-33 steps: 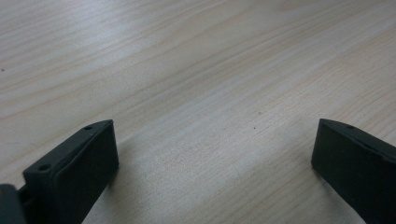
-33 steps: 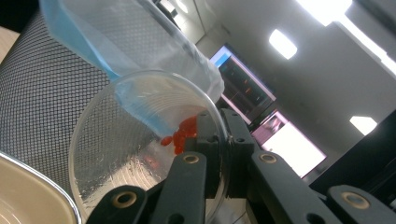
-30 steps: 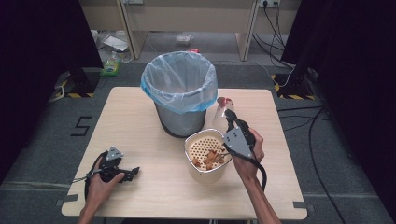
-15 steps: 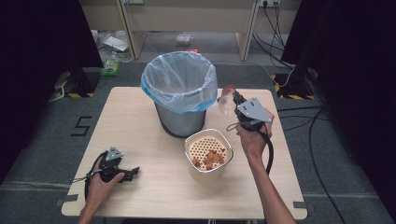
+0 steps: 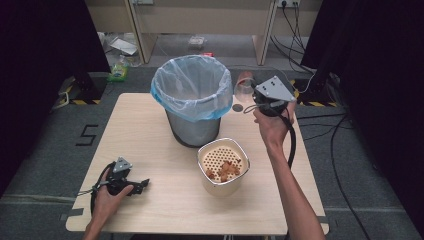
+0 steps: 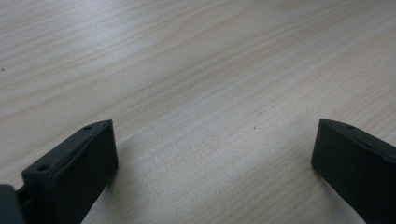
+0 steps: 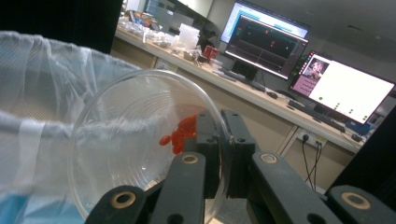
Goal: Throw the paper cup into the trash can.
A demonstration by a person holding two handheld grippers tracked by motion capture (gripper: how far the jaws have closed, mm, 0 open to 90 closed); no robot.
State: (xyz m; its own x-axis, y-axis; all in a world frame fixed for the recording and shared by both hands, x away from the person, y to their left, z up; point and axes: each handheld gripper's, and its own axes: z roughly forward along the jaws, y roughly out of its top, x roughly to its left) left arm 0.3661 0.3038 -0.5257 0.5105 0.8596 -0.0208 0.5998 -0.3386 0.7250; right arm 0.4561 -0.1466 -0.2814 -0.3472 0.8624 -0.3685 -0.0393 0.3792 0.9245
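Note:
A clear plastic cup with red bits inside hangs tipped on its side just right of the bin's rim. My right gripper is shut on its wall. In the right gripper view the cup faces me mouth-on, its rim pinched by my right gripper, with the bin's bag behind it. The grey bin, lined with a pale blue bag, stands at the table's back middle. My left gripper rests open on the table's front left; between its jaws my left gripper holds nothing but bare wood.
A cream perforated bowl with orange-brown scraps sits in front of the bin. A small dark disc lies on the table near the bin. Cables and clutter lie on the floor beyond the table.
The right gripper has carried the cup up and away from beside the bowl to the bin's right rim, tipping it on its side. The left gripper has stayed put.

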